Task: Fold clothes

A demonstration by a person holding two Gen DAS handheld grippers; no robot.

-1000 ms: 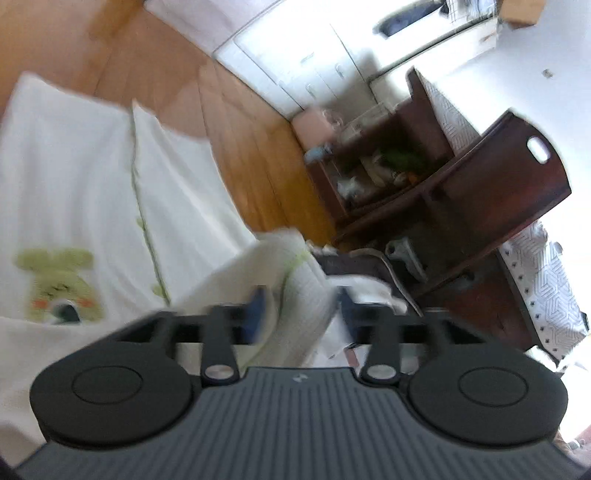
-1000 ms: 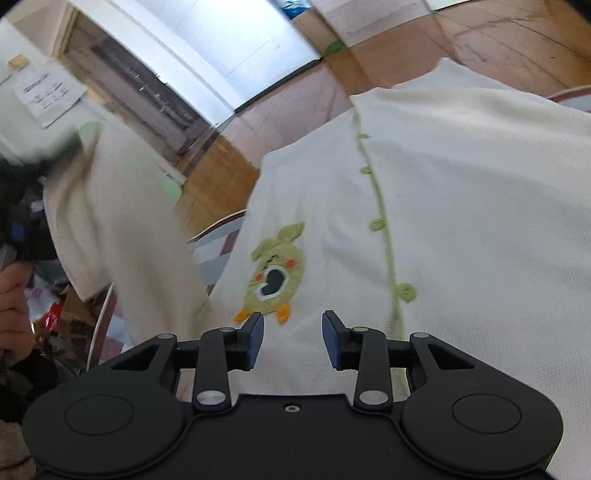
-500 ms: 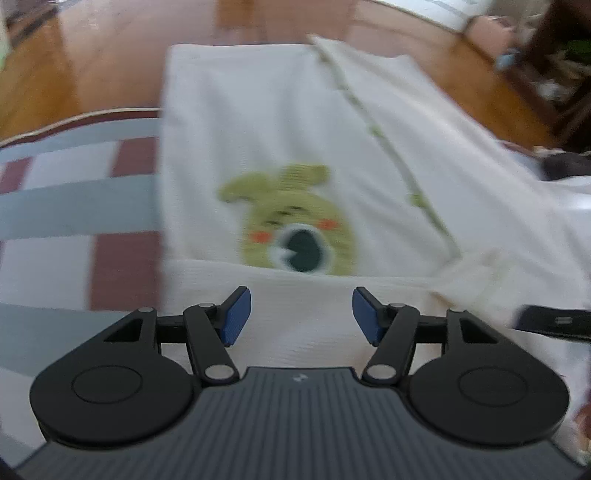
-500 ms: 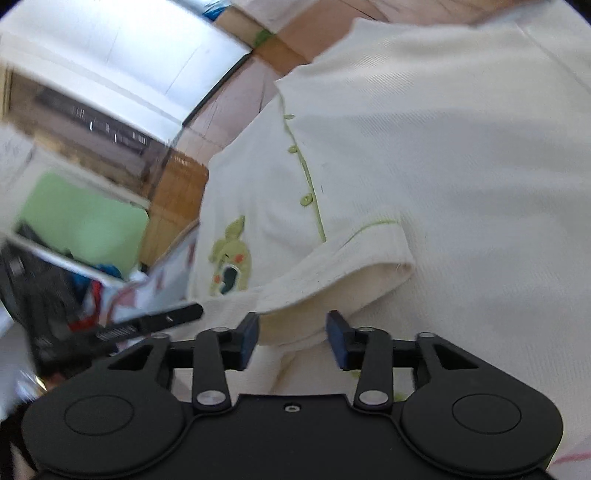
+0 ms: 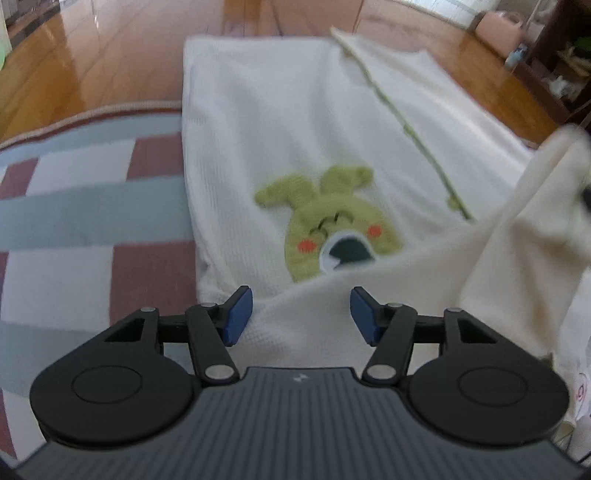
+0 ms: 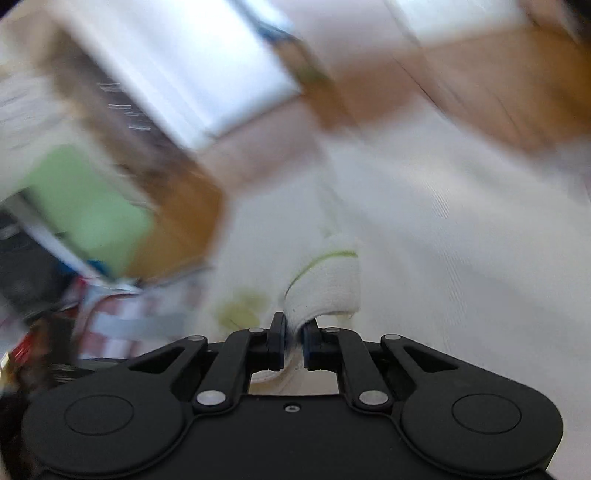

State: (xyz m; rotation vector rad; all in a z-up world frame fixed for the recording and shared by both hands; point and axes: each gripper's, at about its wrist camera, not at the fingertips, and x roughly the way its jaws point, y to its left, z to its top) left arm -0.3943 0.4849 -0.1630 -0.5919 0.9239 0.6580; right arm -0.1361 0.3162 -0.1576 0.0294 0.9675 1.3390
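A cream knitted cardigan point(image 5: 295, 129) with a green animal patch point(image 5: 332, 229) and a green button band lies flat, partly on a rug. My left gripper point(image 5: 301, 314) hovers open over the sleeve fabric that crosses the cardigan's near part; its blue pads press on nothing. At the right edge of the left wrist view the sleeve point(image 5: 535, 221) rises off the cardigan. In the blurred right wrist view my right gripper point(image 6: 293, 341) has its jaws closing on the sleeve cuff point(image 6: 328, 280), a cream band with a green line, pinched between the pads above the cardigan point(image 6: 443, 221).
A checked rug point(image 5: 74, 221) in grey, white and dark red lies under the cardigan's left side. Wooden floor point(image 5: 92, 55) stretches beyond. A dark wooden shelf unit point(image 5: 565, 55) and a pink box point(image 5: 498, 27) stand at the far right.
My left gripper let the sleeve go and tipped down over the cardigan. My right gripper closed on the cuff lying on the cardigan and lifted it.
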